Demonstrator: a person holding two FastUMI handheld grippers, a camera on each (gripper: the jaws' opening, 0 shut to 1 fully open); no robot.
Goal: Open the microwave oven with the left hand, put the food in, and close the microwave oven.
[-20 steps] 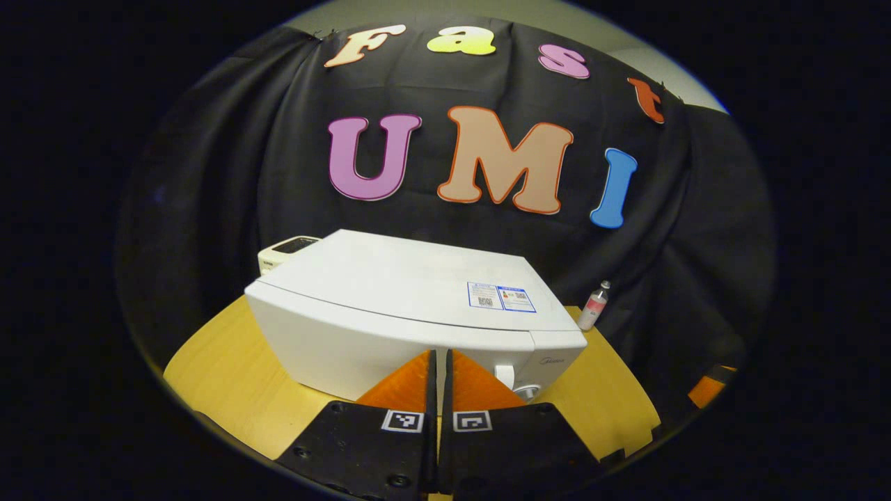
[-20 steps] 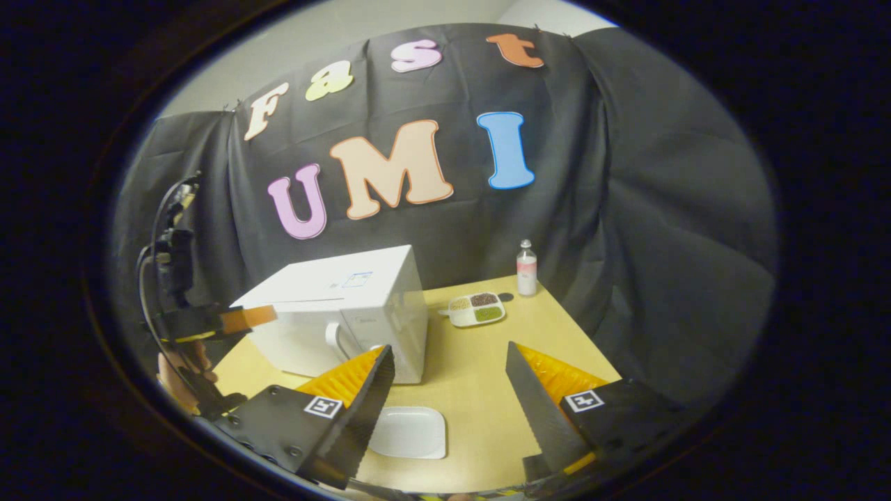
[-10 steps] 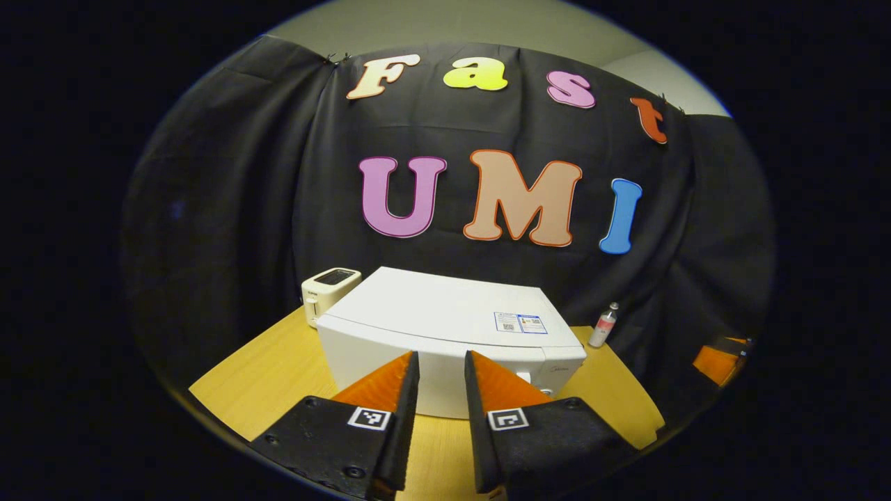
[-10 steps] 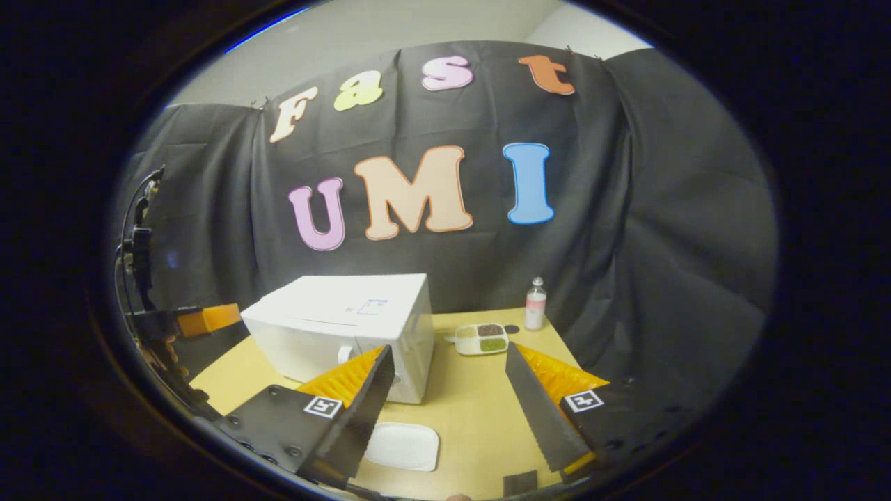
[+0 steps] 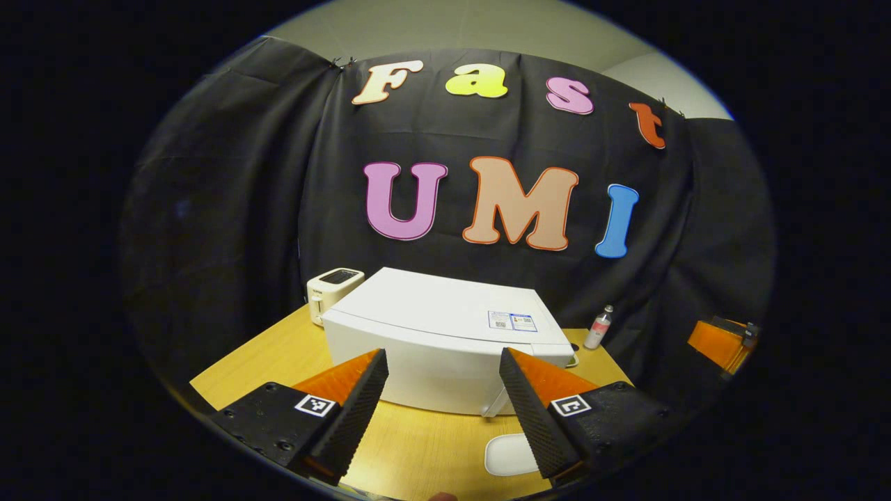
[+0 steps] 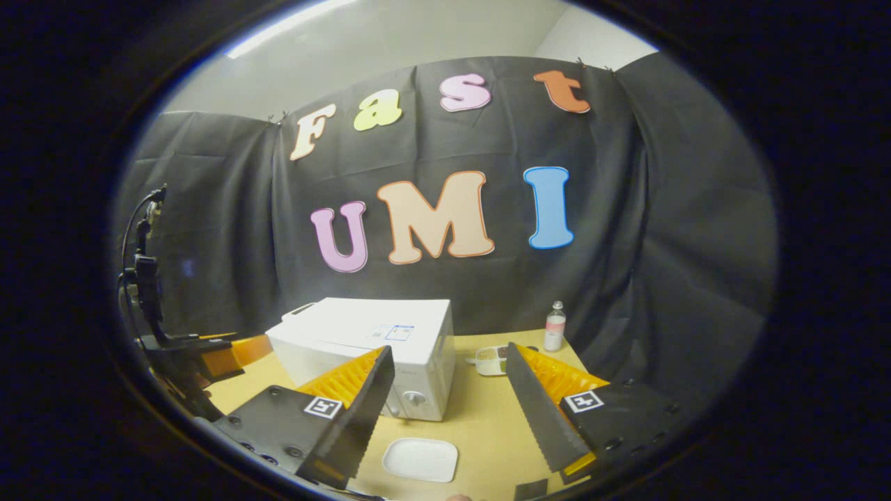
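A: Left gripper view first, biggest thing: the desk (image 5: 264, 355), with the microwave oven (image 5: 438, 334) sitting mid-desk, door shut, front facing the near side so a hand-held gripper can get at it.

B: And the left hand-held gripper (image 5: 442, 417)?

A: Spread wide, holding nothing, lined up with the oven's front, which reads to me as the approach for the door pull. The right hand-held gripper (image 6: 449, 410) is wide and empty too, hanging near the white plate (image 6: 420, 459).

B: The food?

A: My guess is the divided dish (image 6: 493, 360) far right, beside the oven, with a small bottle (image 6: 555, 325) just behind it. A toaster (image 5: 334, 289) sits far left.
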